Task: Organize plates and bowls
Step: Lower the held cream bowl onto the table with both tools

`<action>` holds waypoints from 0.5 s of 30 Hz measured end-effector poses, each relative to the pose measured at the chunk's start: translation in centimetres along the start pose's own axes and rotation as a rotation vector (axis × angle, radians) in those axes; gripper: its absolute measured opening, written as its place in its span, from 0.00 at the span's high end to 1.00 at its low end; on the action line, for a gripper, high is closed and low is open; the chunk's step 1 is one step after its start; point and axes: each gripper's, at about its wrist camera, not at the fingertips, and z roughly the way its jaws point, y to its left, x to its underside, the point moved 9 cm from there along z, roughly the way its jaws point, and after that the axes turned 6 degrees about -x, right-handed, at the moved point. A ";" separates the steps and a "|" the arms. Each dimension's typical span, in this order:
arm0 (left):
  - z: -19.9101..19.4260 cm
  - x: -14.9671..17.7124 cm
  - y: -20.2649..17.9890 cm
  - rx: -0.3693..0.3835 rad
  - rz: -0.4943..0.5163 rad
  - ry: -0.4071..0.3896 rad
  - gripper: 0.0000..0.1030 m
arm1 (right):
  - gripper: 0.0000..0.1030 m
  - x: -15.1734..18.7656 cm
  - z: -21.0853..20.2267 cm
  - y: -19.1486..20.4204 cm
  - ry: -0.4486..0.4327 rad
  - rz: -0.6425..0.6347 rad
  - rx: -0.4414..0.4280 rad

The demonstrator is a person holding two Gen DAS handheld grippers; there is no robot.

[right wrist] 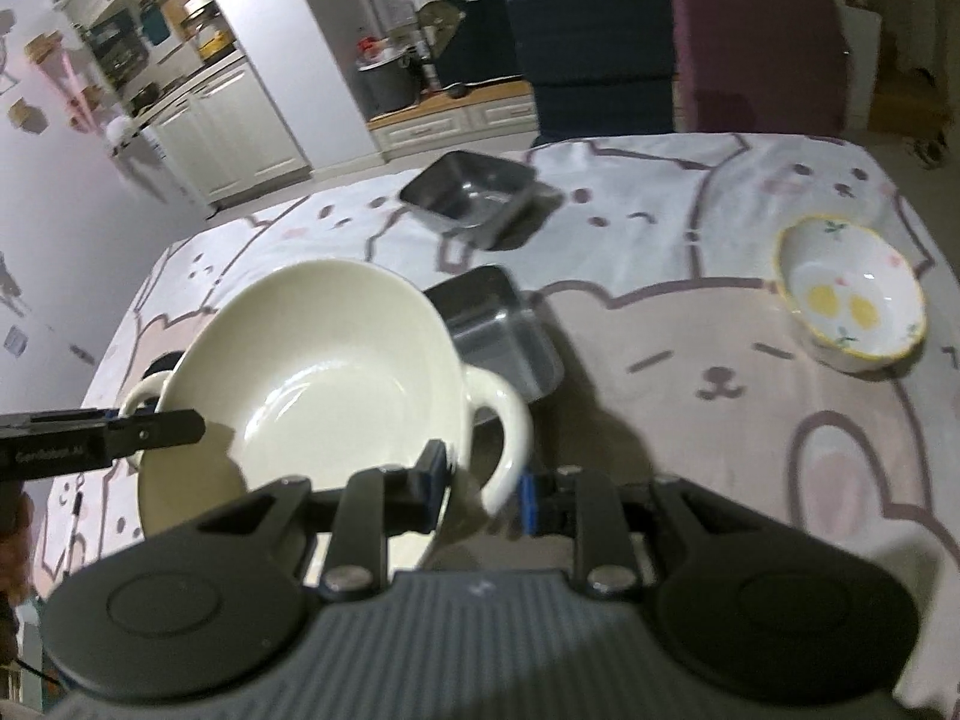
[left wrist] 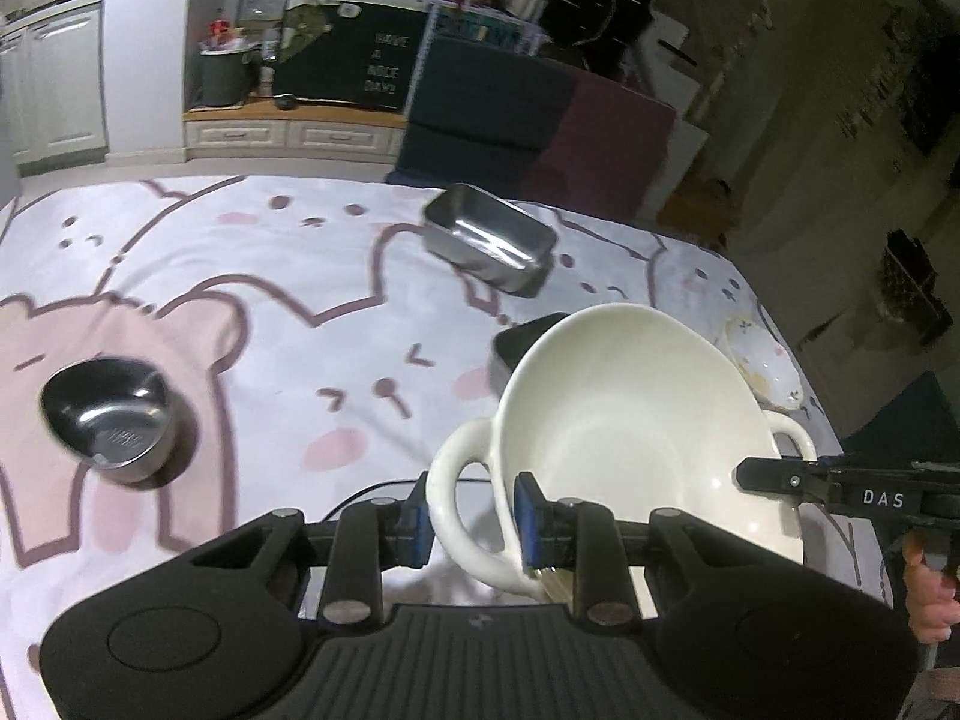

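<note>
Right now we carry the cream two-handled bowl (left wrist: 636, 414) above the bear-print tablecloth (left wrist: 252, 276), one gripper on each loop handle. Our left gripper (left wrist: 474, 519) has its blue pads narrowed onto the left handle, and our right gripper (right wrist: 480, 483) pinches the right handle the same way; both sets of jaws are only slightly apart, filled by the handle. The bowl tilts and hangs over a square steel tray (right wrist: 501, 333), with a second steel tray (right wrist: 471, 189) farther back, a round steel bowl (left wrist: 114, 420) to the left and a flowered bowl (right wrist: 852, 294) to the right. We judge the risk to be slip: the handles are smooth and rounded, so uneven lifting between our hands could twist the bowl out of one grip, dropping it onto the tray below. Lowering it crooked could also knock the tray aside
</note>
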 end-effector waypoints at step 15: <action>0.9 4.1 5.6 -0.019 -0.060 0.080 0.72 | 0.72 2.5 5.0 4.6 0.115 -0.055 -0.003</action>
